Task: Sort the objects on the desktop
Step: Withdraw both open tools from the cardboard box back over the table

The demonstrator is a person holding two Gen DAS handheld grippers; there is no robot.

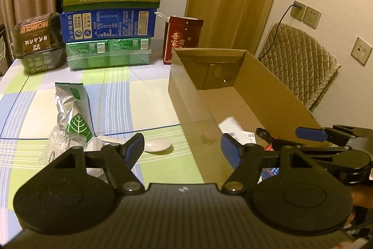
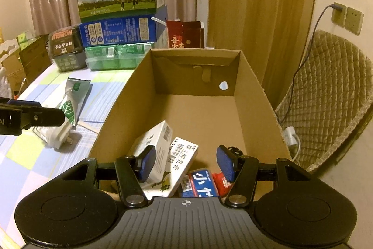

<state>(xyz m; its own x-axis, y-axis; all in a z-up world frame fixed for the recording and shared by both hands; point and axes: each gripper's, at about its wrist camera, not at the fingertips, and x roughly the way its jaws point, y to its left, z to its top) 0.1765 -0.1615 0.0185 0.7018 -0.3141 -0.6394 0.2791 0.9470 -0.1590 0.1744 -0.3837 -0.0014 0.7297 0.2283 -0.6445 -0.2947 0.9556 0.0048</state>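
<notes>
we read the coming move as a pick from the desk [image 1: 151, 95], and it turns on which hand sits nearer the loose things. the left gripper [image 1: 181, 146] hangs over the checked cloth with the white spoon [image 1: 149, 144] just above and left of centre in its view, lying across the frame, bowl to the right and handle running left behind the left finger. the spoon sits a little beyond the left finger pad [image 1: 134, 146], not between the pads. the foil pouch with the green leaf [image 1: 74, 111] lies further left in that view, its long axis running up and down the frame, with a crumpled clear wrapper [image 1: 58, 141] beside its lower end.

the left fingers stand about half open with nothing between them. the right gripper [image 2: 184, 162] is likewise about half open and holds nothing; it hovers over the near end of the cardboard box [image 2: 254, 95], where a white carton [image 2: 160, 144], a barcoded white pack [image 2: 184, 160], a blue pack [image 2: 202, 183] and a red item [image 2: 220, 180] already lie.

so the left hand is plainly the nearer one to the spoon and pouch, which lie to the left of the box; in the right wrist view the left gripper shows at the left edge, above a white plug [image 2: 61, 134]. we judge the sort partly done
</notes>
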